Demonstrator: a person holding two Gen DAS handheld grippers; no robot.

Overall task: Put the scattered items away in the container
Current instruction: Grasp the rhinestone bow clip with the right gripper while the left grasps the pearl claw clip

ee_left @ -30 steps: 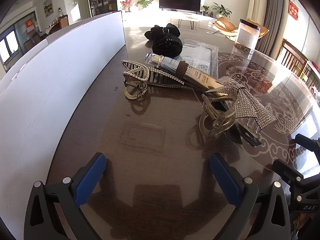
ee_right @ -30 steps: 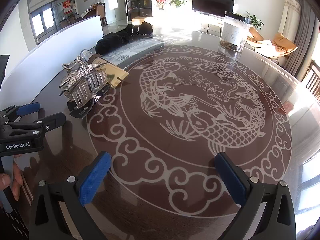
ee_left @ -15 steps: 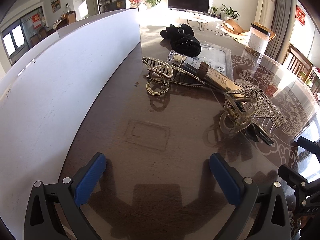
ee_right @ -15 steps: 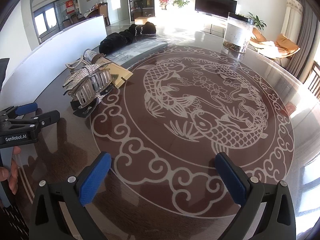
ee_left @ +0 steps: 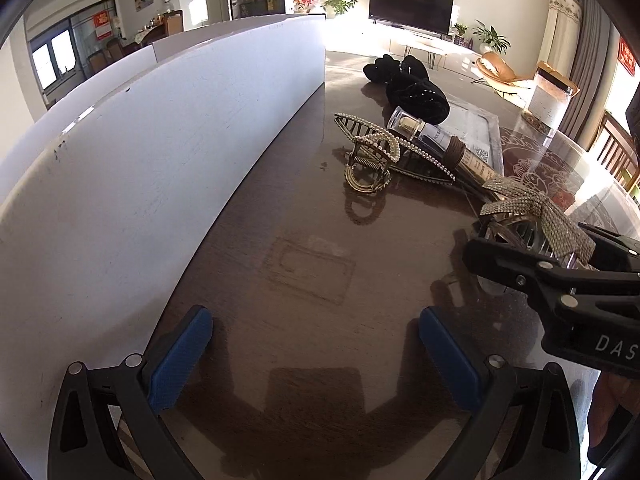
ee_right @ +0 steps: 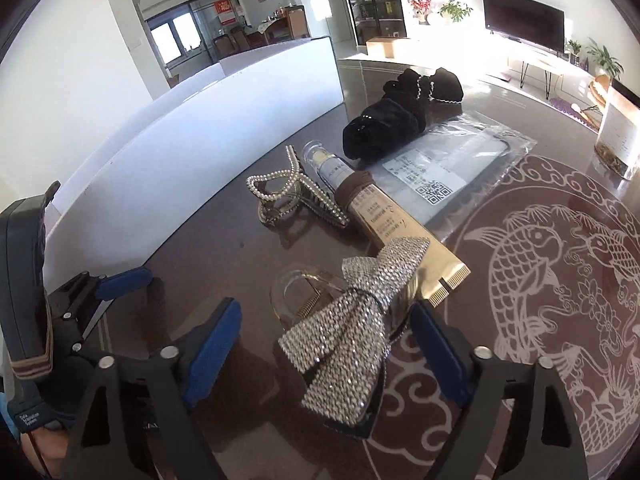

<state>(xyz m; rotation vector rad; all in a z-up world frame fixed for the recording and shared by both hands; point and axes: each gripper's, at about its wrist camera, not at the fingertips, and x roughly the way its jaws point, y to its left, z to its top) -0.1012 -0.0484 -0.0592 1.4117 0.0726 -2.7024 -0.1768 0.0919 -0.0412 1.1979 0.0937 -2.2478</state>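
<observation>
A rhinestone bow hair clip (ee_right: 352, 336) lies on the dark table between the fingers of my open right gripper (ee_right: 328, 344); it also shows in the left wrist view (ee_left: 536, 216). Beyond it lie a gold cream tube (ee_right: 384, 224), a pearl claw clip (ee_right: 288, 196), black scrunchies (ee_right: 400, 120) and a plastic packet (ee_right: 460, 172). The pearl clip (ee_left: 372, 156), tube (ee_left: 448, 144) and scrunchies (ee_left: 412, 88) show ahead of my open, empty left gripper (ee_left: 316, 356). My right gripper (ee_left: 560, 280) enters that view from the right. The white container wall (ee_left: 160, 152) runs along the left.
A clear jar (ee_right: 620, 136) stands at the far right of the table, also seen in the left wrist view (ee_left: 548, 96). The tabletop bears a white fish pattern (ee_right: 560, 272). My left gripper (ee_right: 96, 292) shows at the left of the right wrist view.
My right gripper has swung left and forward so its open fingers now straddle the bow clip. My left gripper has shifted a little; the items sit further right in its view.
</observation>
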